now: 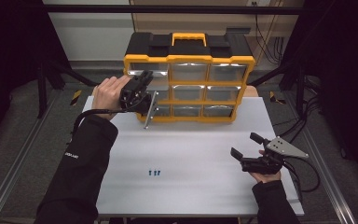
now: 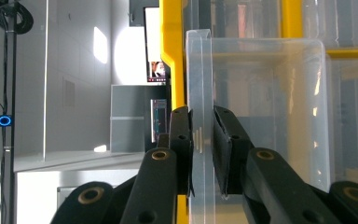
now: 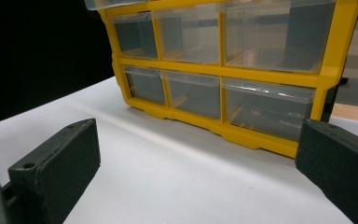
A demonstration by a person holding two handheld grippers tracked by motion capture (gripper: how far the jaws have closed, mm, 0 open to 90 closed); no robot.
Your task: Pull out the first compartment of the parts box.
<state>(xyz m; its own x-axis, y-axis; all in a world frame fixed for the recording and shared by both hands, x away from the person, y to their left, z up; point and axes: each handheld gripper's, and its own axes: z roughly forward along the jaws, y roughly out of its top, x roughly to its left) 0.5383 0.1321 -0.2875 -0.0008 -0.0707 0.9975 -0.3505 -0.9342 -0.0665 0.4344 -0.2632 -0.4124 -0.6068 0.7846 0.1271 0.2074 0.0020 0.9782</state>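
The left gripper (image 2: pixel 203 154) pinches the front lip of a clear plastic drawer (image 2: pixel 261 116) at the yellow-framed organiser cabinet's (image 1: pixel 189 88) left side — the right gripper (image 1: pixel 248 148), jaws spread, rests on the white table (image 1: pixel 191 149) near right.

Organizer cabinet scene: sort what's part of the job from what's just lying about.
In the job:
- left hand-held gripper, shut on clear drawer
- organizer cabinet

Lying about:
- blue screws
- right hand-held gripper, open, idle
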